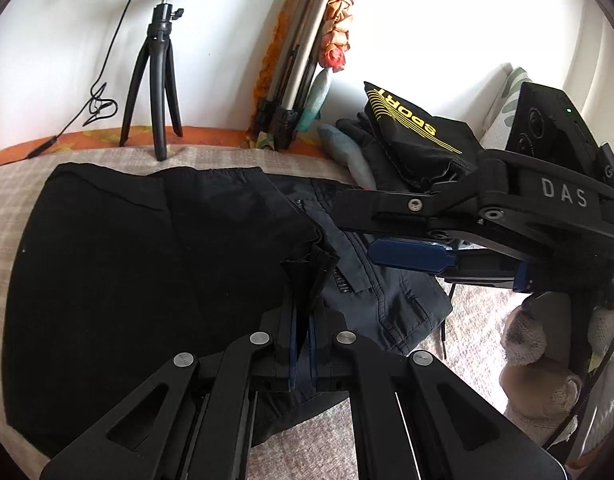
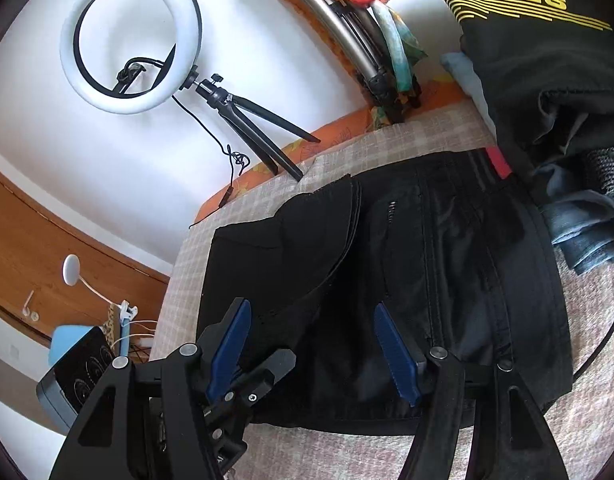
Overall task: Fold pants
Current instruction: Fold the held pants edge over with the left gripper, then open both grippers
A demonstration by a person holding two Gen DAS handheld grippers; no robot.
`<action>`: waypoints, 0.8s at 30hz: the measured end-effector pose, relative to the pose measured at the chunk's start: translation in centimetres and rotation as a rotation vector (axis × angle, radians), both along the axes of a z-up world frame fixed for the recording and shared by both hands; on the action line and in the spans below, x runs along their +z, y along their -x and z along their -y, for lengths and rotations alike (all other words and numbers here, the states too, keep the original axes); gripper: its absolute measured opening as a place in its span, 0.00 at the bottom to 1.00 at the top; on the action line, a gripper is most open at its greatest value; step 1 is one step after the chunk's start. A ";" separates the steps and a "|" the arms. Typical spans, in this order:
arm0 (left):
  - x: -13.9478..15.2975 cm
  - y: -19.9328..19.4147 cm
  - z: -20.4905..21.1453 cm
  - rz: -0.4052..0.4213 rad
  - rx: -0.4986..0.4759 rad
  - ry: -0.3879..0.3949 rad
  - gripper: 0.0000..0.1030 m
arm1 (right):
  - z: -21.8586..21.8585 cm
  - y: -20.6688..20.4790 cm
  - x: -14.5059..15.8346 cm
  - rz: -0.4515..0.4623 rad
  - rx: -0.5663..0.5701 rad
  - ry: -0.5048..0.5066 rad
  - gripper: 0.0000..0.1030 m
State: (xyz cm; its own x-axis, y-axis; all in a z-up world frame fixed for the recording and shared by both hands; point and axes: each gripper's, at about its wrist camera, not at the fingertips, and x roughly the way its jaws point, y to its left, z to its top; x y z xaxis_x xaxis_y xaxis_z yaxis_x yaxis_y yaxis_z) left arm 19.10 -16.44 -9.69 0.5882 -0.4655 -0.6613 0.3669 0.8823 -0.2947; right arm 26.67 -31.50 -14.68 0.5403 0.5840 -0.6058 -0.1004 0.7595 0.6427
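Observation:
Black pants [image 1: 147, 260] lie partly folded on the checked bed cover [image 1: 11, 216]. At the bottom of the left wrist view my left gripper [image 1: 305, 280] is shut on a bunched fold of the black fabric, lifting it slightly. My right gripper [image 1: 355, 232] comes in from the right, open, its blue pads [image 1: 407, 256] just over the dark grey waistband part. In the right wrist view the right gripper [image 2: 311, 320] hangs open above the pants [image 2: 447, 260] with nothing between its pads. The left gripper [image 2: 285, 356] shows at the lower left of that view, against the cloth.
A ring light on a small tripod [image 1: 159, 80] stands at the back of the bed. A folded tripod [image 1: 299, 60] leans on the wall. A pile of clothes topped by a black SPORT garment [image 1: 415, 128] lies at the back right. A gloved hand [image 1: 539, 360] holds the right gripper.

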 end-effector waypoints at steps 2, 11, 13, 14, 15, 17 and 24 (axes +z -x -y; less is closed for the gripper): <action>-0.1 0.4 0.6 -0.001 -0.011 0.003 0.03 | 0.0 -0.4 -0.6 -0.020 0.004 -0.012 0.65; -0.7 1.4 2.1 -0.023 -0.080 -0.032 0.03 | 0.4 -1.0 -2.4 -0.064 0.010 -0.035 0.16; -0.6 1.3 1.8 -0.046 -0.096 -0.033 0.13 | 0.2 -0.8 -2.2 -0.050 0.002 -0.002 0.08; -0.5 1.4 1.7 -0.054 -0.110 -0.036 0.15 | 0.1 -0.8 -2.1 -0.044 -0.003 0.016 0.05; -0.3 1.6 1.6 -0.059 -0.123 -0.047 0.19 | 0.0 -0.7 -2.0 -0.036 -0.005 0.037 0.05; 0.4 2.3 0.9 -0.057 -0.146 -0.063 0.29 | -0.4 -0.5 -1.5 -0.012 -0.014 0.090 0.03; 3.5 2.4 -7.2 -0.017 -0.018 -0.074 0.46 | -2.2 0.5 1.7 0.142 -0.023 0.291 0.01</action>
State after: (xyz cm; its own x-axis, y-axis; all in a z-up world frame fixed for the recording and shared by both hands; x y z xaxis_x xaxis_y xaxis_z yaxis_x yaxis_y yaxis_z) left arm 16.69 -9.21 -6.20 0.5687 -0.4251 -0.7041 0.3787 0.8953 -0.2347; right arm 26.20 -29.29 -12.96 0.6427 0.3839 -0.6630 -0.1543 0.9125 0.3788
